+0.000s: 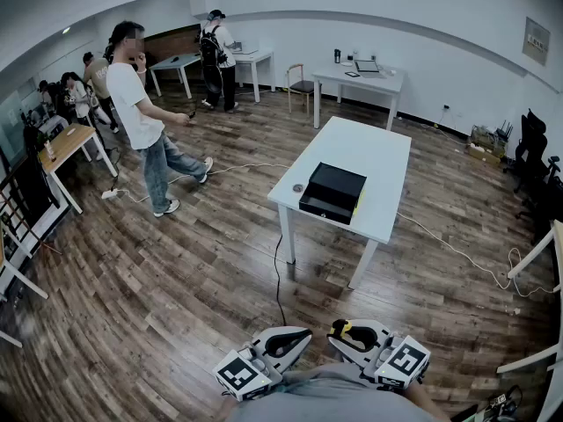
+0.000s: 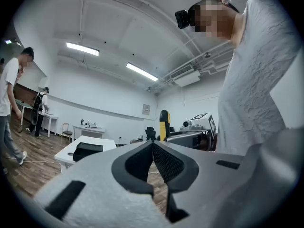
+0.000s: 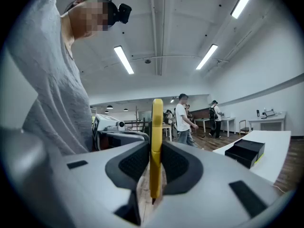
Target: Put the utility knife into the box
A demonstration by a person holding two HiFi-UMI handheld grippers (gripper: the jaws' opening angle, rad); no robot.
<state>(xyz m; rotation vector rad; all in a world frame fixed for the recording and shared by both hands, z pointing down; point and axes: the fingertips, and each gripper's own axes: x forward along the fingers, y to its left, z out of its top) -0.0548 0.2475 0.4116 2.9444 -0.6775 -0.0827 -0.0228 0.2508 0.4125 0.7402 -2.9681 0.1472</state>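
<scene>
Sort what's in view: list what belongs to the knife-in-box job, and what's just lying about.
Job: utility knife, clamped in the right gripper; black box on the white table.

Lying about: small round object beside the box; black cable on the floor; far desk; chair.

Operator: light grey crinkle-textured shirt (image 2: pixel 259 80); black camera (image 2: pixel 182 19) mounted at the head. Tools: left hand-held gripper (image 2: pixel 153 145) and right hand-held gripper (image 3: pixel 156 148), pale grey moulded shells, black cross-hatched pads (image 2: pixel 168 163), rectangular black slots (image 2: pixel 66 198). Each carries a white cube (image 1: pixel 239 374) with black square markers.
</scene>
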